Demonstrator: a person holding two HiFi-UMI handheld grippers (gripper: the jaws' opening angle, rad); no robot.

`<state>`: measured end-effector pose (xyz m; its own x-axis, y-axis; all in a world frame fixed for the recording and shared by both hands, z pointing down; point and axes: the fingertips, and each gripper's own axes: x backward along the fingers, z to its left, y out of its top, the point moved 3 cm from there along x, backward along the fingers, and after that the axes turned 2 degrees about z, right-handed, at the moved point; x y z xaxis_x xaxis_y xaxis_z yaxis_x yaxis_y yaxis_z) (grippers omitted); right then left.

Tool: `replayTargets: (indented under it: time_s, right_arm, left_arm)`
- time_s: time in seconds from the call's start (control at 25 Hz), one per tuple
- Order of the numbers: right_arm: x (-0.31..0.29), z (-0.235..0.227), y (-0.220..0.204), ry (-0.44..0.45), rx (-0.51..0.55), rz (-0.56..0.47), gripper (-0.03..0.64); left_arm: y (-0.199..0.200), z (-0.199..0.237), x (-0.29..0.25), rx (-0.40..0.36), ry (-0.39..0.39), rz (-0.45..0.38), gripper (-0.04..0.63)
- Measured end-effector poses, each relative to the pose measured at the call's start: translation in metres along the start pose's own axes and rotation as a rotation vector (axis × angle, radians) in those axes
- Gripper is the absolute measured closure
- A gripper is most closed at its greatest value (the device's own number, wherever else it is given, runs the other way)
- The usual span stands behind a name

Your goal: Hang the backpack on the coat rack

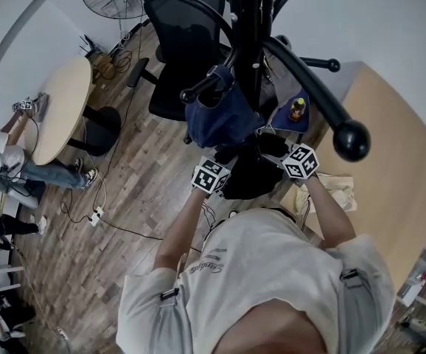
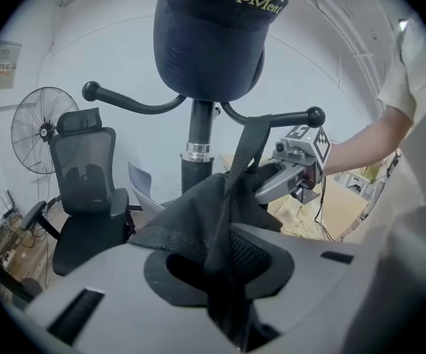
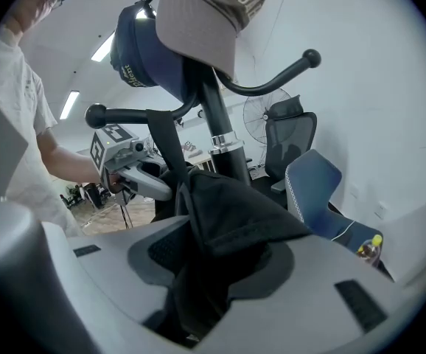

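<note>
Black woven backpack [image 2: 191, 223], curved-armed coat rack [image 2: 199, 135]

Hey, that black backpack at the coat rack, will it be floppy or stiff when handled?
Probably floppy: the backpack fabric folds and drapes over the jaws. Its strap runs straight up to the rack arm, so it likely sags and swings once released.

Head view overhead; gripper views close, opposed; all share coat rack [image 1: 246, 35].
</note>
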<state>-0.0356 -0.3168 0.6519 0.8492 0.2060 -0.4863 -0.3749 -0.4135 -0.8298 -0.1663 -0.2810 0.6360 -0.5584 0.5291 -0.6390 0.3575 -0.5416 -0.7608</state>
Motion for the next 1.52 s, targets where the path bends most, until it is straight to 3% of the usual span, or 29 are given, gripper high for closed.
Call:
replayTargets:
  time_s: [0.16,0.32,0.64,0.72,0.84,0.96,1.2,1.36,1.52]
  right_arm:
    - [0.009,-0.002,-0.005,-0.053,-0.038,-0.019,0.437]
    - [0.021,-0.001,-0.011,-0.099,-0.045,-0.043,0.426]
    - [0.063,0.003,-0.015,-0.232,-0.043,-0.138,0.441]
    - [0.074,0.011,-0.011,-0.247,-0.025,-0.167,0.474]
    - [0.089,0.032,-0.001,-0.246,0.005,-0.224,0.615]
    - [0.099,0.051,0.012,-0.215,0.024,-0.277,0.623]
    - [0.106,0.098,0.032,-0.174,0.108,-0.293,0.623]
    - [0.11,0.108,0.044,-0.218,0.165,-0.293,0.623]
    - [0.121,0.133,0.061,-0.284,0.169,-0.339,0.623]
  left_arm:
    - [-0.004,-0.001,0.002,0.008,-0.009,0.015,0.506]
    - [-0.012,-0.001,0.011,0.008,-0.015,0.026,0.431]
    - [-0.025,-0.005,0.037,0.07,0.042,-0.021,0.417]
    - [-0.023,-0.009,0.044,0.072,0.078,-0.044,0.42]
    - [-0.022,-0.018,0.06,0.094,0.126,-0.082,0.474]
    - [-0.017,-0.031,0.073,0.077,0.157,-0.107,0.557]
    - [-0.008,-0.063,0.107,0.022,0.147,-0.151,0.572]
    - [0.013,-0.074,0.117,0.011,0.14,-0.211,0.572]
    - [0.038,-0.08,0.147,-0.006,0.131,-0.323,0.572]
